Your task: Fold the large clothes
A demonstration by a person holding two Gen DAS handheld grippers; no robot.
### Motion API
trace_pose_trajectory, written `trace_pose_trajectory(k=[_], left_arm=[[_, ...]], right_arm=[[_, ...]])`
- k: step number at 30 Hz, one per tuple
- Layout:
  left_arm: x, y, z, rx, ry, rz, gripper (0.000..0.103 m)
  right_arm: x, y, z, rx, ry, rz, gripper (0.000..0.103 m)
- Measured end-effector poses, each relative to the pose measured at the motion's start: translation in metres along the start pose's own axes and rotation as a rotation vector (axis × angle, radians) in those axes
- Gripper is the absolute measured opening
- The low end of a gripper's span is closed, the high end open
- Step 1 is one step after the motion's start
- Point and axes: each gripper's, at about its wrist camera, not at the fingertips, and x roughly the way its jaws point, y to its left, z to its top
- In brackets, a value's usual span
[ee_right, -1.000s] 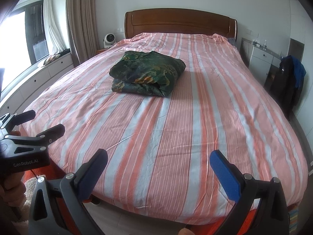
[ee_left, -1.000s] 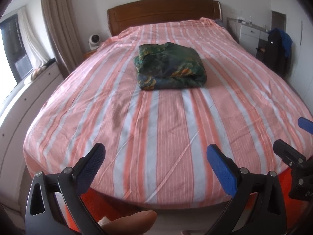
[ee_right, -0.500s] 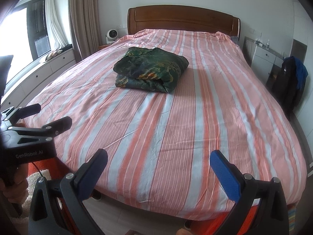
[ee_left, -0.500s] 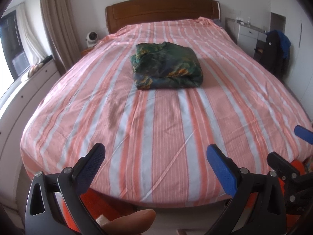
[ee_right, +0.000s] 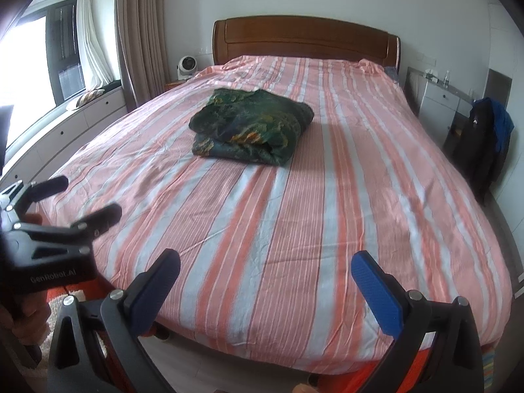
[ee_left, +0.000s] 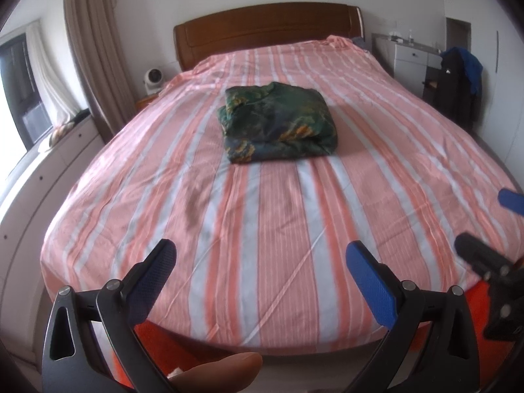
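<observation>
A dark green patterned garment (ee_left: 276, 127) lies folded into a thick rectangle on the middle of the bed (ee_left: 262, 213); the right wrist view shows the garment (ee_right: 250, 126) too. My left gripper (ee_left: 262, 268) hangs open over the foot edge of the bed, well short of the garment, with nothing between its fingers. My right gripper (ee_right: 265, 278) is likewise open and empty at the foot edge. Each gripper shows in the other's view: the right gripper (ee_left: 484, 226) at the far right, the left gripper (ee_right: 78, 199) at the far left, held by a hand.
The bed has a pink, orange and white striped sheet and a wooden headboard (ee_right: 304, 37). A small fan (ee_right: 186, 67) stands on the left nightstand. White drawers (ee_right: 439, 101) and dark clothes on a chair (ee_right: 484, 140) stand to the right. A window bench (ee_left: 42, 170) runs along the left.
Both grippers have drifted slightly toward the bed, and the view has tilted a little. The folded garment has not moved. Both stay open.
</observation>
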Motion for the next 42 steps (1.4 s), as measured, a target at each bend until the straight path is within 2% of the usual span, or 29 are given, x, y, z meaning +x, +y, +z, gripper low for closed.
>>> trace_pose_trajectory(k=[7,16,42], left_arm=[[-0.007,0.008,0.001,-0.023,-0.018,0.009,0.103],[-0.005,0.018,0.000,-0.055,0.005,0.006,0.103],[0.001,0.013,-0.001,-0.026,0.035,-0.017,0.103]], right_arm=[[-0.007,0.000,0.017,-0.019,-0.045,-0.018,0.103],[0.001,0.008,0.016,-0.038,-0.004,0.005,0.103],[0.001,0.010,0.010,-0.057,0.006,-0.002,0.103]])
